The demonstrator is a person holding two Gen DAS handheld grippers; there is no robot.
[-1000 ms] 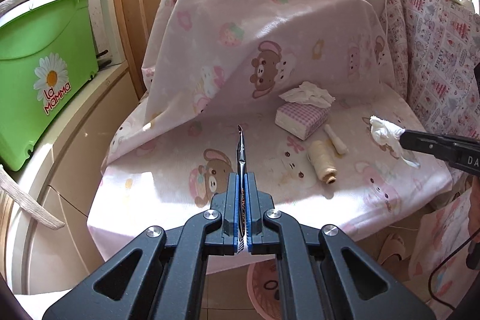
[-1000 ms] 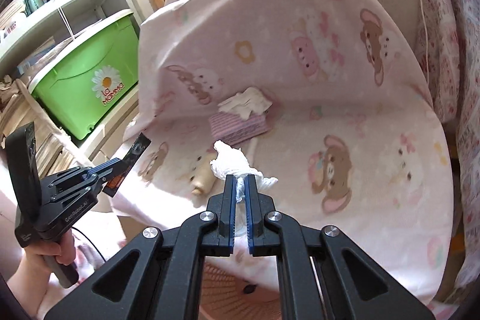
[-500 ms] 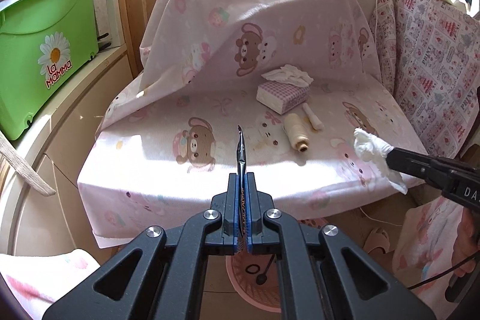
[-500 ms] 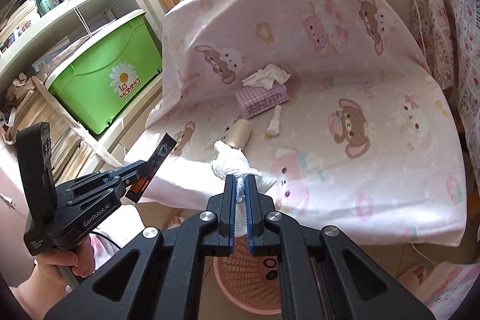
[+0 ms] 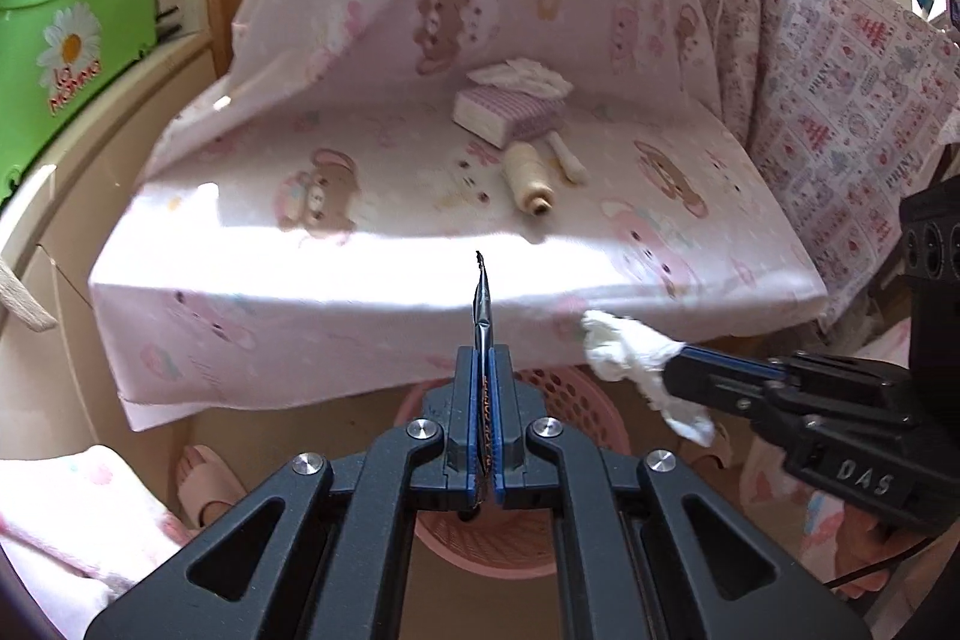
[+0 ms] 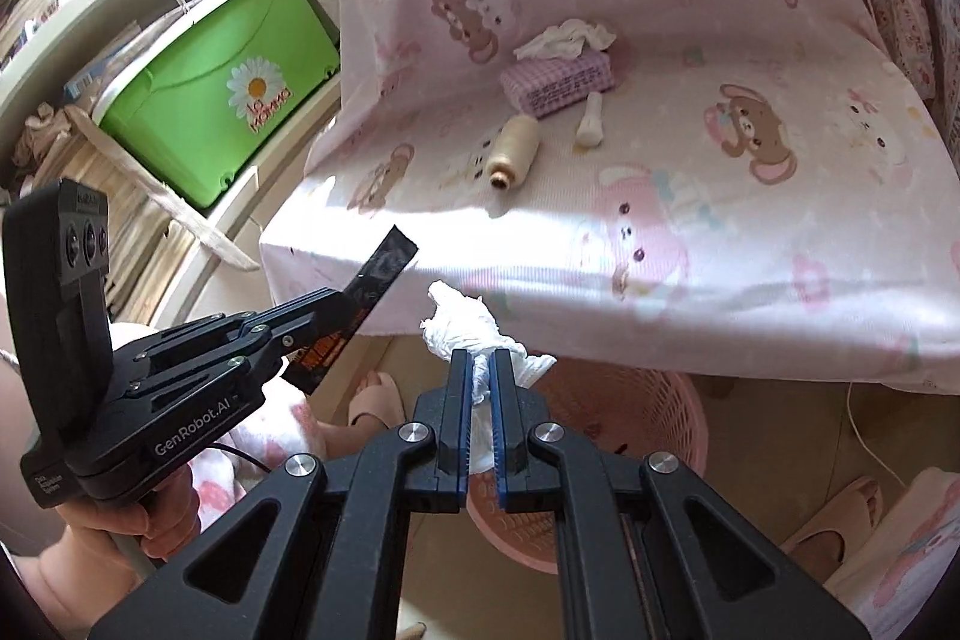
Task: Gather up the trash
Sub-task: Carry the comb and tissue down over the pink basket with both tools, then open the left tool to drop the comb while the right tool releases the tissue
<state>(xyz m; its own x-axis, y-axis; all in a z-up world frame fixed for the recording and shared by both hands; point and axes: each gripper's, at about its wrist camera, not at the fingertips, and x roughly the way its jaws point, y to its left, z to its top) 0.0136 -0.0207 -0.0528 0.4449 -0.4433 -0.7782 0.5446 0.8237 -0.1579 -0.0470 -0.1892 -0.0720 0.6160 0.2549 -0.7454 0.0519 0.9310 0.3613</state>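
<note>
Left claw (image 5: 480, 382) is clamped on a thin dark wrapper (image 5: 482, 304), seen edge-on from its own camera and as a flat black strip from the right wrist. My right claw (image 6: 480, 388) pinches a crumpled white tissue (image 6: 465, 325). I hold both just off the front edge of the pink bear-print sheet (image 5: 420, 196), above a pink perforated basket (image 6: 654, 418) on the floor. On the sheet, toward the back, I see a checked tissue pack (image 5: 510, 115), a cream thread spool (image 5: 527, 175) just in front of it, and a small white stick (image 5: 567, 154) beside that.
</note>
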